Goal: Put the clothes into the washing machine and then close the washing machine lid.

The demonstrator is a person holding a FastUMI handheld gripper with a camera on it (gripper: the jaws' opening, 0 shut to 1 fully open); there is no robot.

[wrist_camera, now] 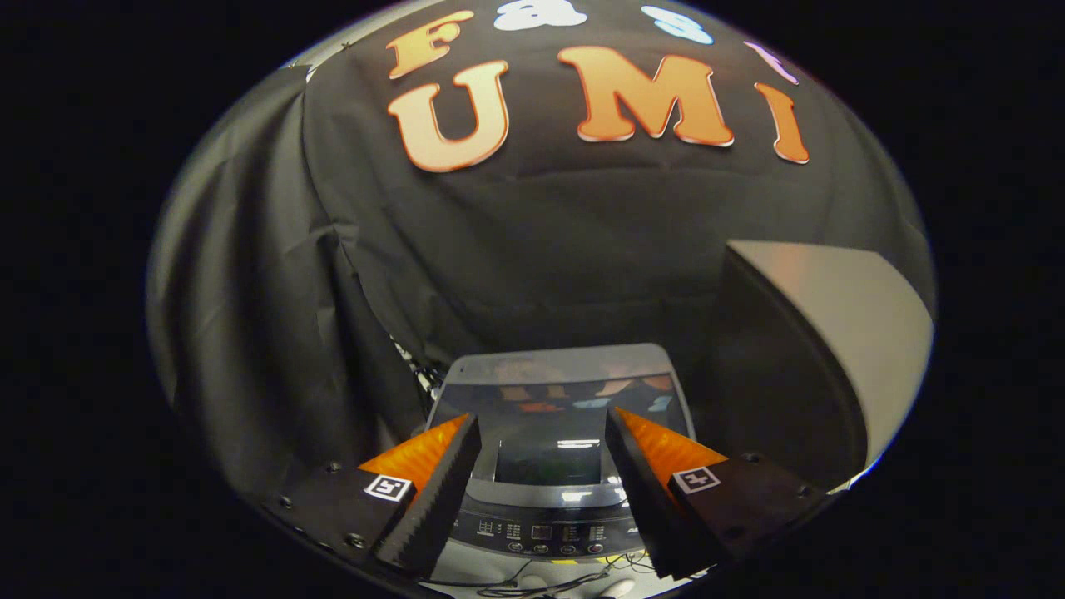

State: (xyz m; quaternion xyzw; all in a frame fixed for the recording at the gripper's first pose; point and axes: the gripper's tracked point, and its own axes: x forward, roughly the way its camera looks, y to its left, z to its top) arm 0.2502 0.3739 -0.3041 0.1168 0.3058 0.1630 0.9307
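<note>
A top-loading washing machine [553, 374] stands below and ahead of my fingers, its glossy dark lid [549, 449] lying flat and shut over the tub. A control panel [541, 531] with buttons runs along its near edge, between my fingers. My gripper [542, 428] hangs above the machine, open wide, with nothing between the fingers. No clothes show anywhere in this view.
A pale board or table top [840, 324] with a dark side rises to the right of the machine. Black cloth walls hang behind and to the left. Some cables [549, 582] lie on a light surface just below the control panel.
</note>
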